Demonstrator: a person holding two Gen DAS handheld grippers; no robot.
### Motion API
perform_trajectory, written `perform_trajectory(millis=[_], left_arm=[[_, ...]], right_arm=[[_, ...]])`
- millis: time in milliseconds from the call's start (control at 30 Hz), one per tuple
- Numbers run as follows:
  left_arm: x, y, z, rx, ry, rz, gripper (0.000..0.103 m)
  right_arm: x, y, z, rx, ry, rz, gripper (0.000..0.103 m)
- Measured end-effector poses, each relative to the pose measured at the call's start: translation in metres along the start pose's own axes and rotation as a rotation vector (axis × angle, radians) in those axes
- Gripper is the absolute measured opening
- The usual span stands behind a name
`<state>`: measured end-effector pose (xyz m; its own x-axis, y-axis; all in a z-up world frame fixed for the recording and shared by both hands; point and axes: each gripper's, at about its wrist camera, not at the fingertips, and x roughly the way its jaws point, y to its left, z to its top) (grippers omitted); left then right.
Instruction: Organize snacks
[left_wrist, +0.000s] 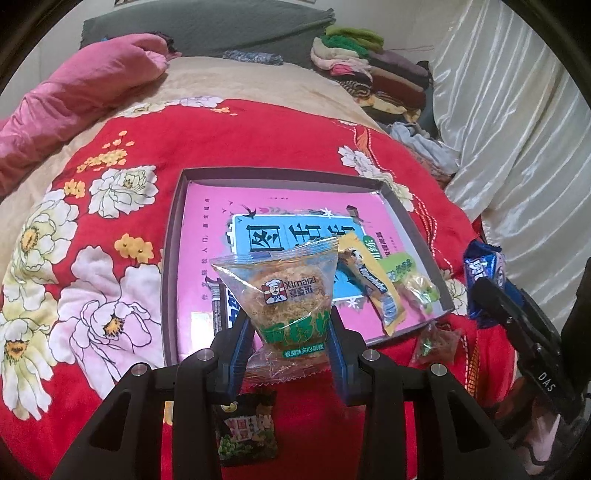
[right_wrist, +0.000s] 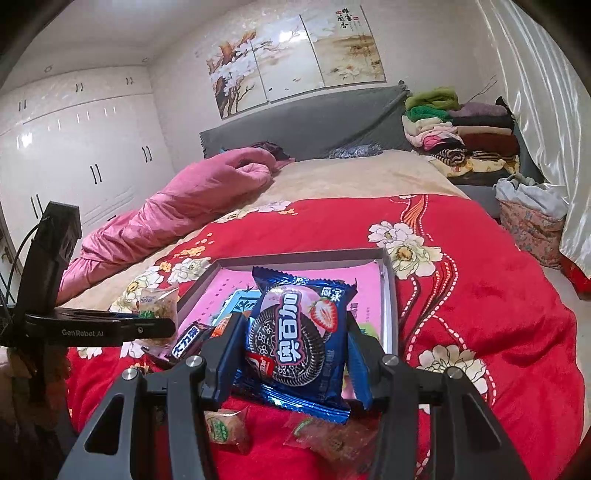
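left gripper (left_wrist: 291, 328) clamps a floss cake packet (left_wrist: 286, 291), right gripper (right_wrist: 295, 354) a blue oreo pack (right_wrist: 301, 332), both over the box (left_wrist: 171, 236). three snacks boxed; several on the red quilt (left_wrist: 258, 140) remain, roughly midway.

A red floral bedspread (right_wrist: 480, 280) covers the near bed, a rumpled pink quilt (right_wrist: 177, 218) lies far left before the grey padded headboard (right_wrist: 303, 122), folded clothes (right_wrist: 461, 133) are stacked far right, and glossy white wardrobe doors (right_wrist: 74, 147) line the left wall.
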<state>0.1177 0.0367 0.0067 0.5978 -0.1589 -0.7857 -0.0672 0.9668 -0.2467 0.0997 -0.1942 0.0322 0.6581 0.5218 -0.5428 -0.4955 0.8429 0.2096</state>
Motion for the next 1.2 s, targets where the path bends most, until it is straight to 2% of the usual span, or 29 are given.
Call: perform_trajectory(millis=[533, 1200], left_arm=[[0.016, 0.005, 0.006, -0.019, 0.021, 0.008, 0.039], [0.041, 0.006, -0.002, -0.014, 0.078, 0.023, 0.039]], right_arm=[[0.005, -0.009, 0.006, -0.001, -0.021, -0.037, 0.051], [0.035, -0.014, 0.009, -0.022, 0.022, -0.052, 0.051]])
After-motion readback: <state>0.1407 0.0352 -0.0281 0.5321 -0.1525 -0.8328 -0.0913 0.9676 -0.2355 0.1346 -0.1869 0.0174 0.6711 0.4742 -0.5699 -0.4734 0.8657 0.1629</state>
